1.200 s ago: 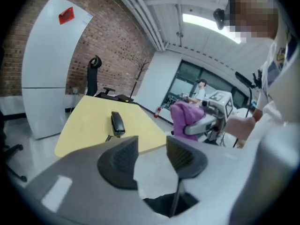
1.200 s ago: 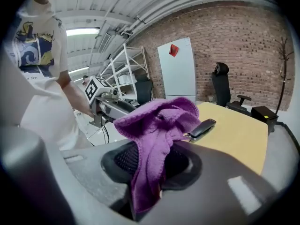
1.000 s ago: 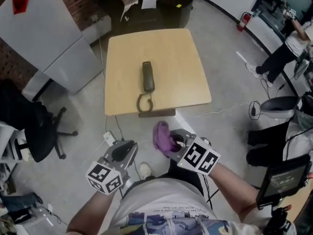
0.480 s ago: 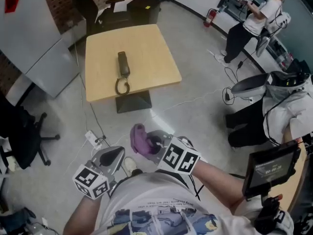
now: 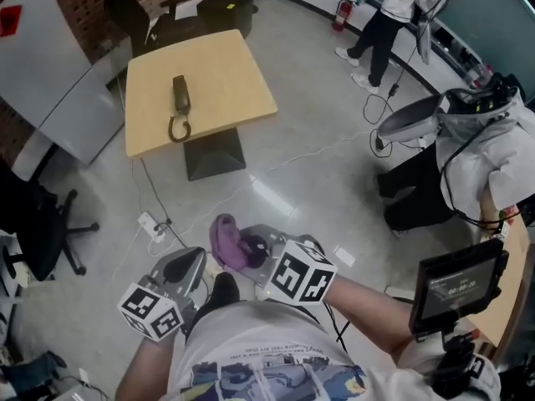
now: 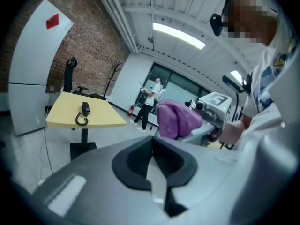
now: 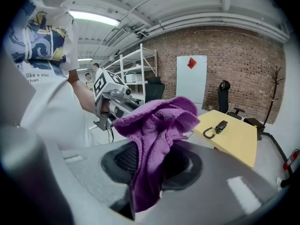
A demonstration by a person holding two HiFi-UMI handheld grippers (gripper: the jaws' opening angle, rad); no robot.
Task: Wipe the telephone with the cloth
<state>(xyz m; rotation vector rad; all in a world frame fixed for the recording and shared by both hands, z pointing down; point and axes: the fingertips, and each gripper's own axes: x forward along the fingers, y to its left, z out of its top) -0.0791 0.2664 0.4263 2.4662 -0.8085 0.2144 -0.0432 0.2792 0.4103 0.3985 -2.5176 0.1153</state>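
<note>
A dark telephone (image 5: 180,95) with a coiled cord lies on the yellow table (image 5: 226,73), far off at the head view's upper left. My right gripper (image 5: 251,253) is low by my body, shut on a bunched purple cloth (image 5: 230,242). In the right gripper view the cloth (image 7: 157,135) hangs between the jaws, and the telephone (image 7: 220,124) shows small beyond it. To its left, my left gripper (image 5: 185,267) is shut with nothing in it. In the left gripper view its jaws (image 6: 152,165) meet, with the telephone (image 6: 86,108) far ahead.
A black office chair (image 5: 42,224) and a grey panel (image 5: 58,73) stand left of the table. A power strip (image 5: 149,224) and cables lie on the concrete floor. A person (image 5: 389,15) stands at the top right. A chair with clothing (image 5: 443,140) and a screen (image 5: 456,286) are at my right.
The table and telephone have drifted up and to the left in the head view and look smaller. The standing person has come into view at the top. The right gripper keeps hold of the cloth.
</note>
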